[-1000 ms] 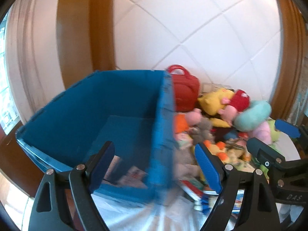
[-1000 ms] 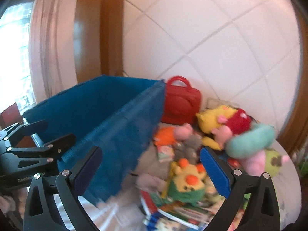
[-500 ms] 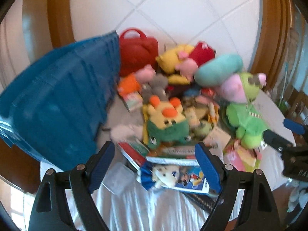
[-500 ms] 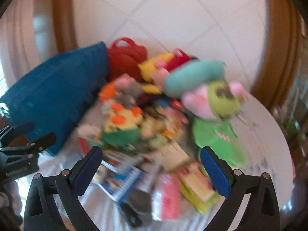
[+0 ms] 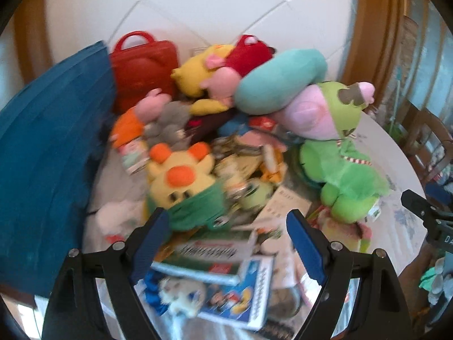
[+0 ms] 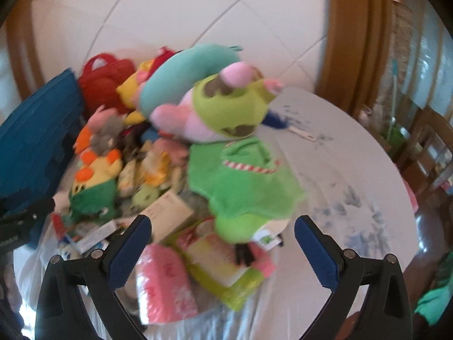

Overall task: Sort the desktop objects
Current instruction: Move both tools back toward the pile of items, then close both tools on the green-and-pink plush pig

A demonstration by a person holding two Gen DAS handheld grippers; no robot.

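Desktop objects are all heaped on the white surface (image 6: 354, 175): a green plush (image 6: 243, 187), a yellow plush with orange ears (image 5: 181, 175), a teal plush (image 5: 280, 82), a red bag (image 5: 144, 70) at the back and booklets (image 5: 226, 280) in front. A blue bin (image 5: 48, 153) sits at the pile's left. Left gripper (image 5: 226, 246) and right gripper (image 6: 223, 249) both have their fingers spread wide with nothing pinched, hanging over the near edge of the pile. Pretty blurry tbh.
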